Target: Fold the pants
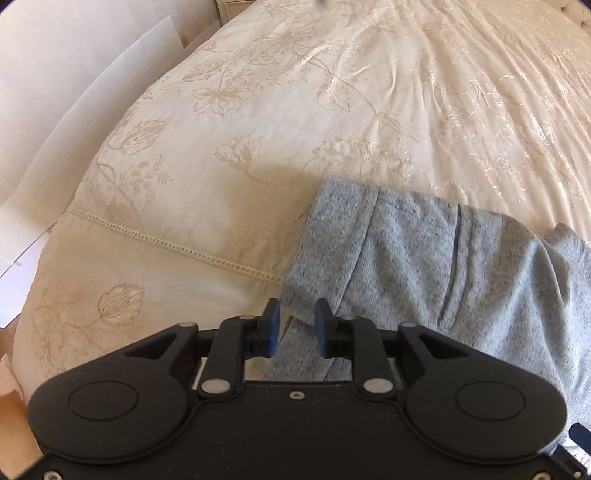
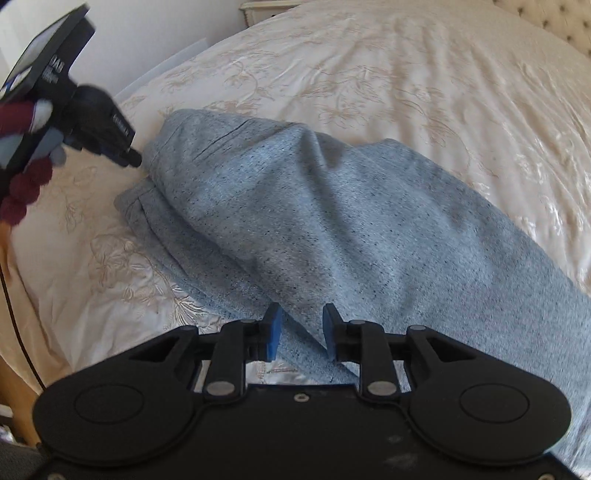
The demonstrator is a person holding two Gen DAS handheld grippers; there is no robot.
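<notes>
One pair of grey pants point(image 2: 332, 229) lies in a humped, doubled-over heap on the bed point(image 2: 424, 85), toward its near side, on a cream bedspread point(image 1: 332, 92) embroidered with flowers. Two tools are in view. The left tool point(image 1: 297, 325) points steeply down over the left end of the pants, where a hemmed edge point(image 1: 332, 229) runs diagonally across the spread; its two blue pads stand apart with a strip of grey cloth showing in the gap, and the pads do not press on it, so this tool is open. The right tool point(image 2: 301, 334) hangs over the near edge of the pants farther along, its pads likewise apart with cloth between them but not pinched, so it too is open. From the right wrist view the left tool shows again at upper left, its tip just beside the pants' folded end, carried by a gloved hand point(image 2: 26, 177) in dark red and grey. A lace-trimmed seam point(image 1: 192, 247) crosses the spread left of the pants, and past it the bed's left edge drops away beside white panels point(image 1: 74, 92). Beyond the pants the bedspread stretches wide and bare toward a tufted headboard point(image 2: 569, 22), leaving ample open room on the far side and right.
</notes>
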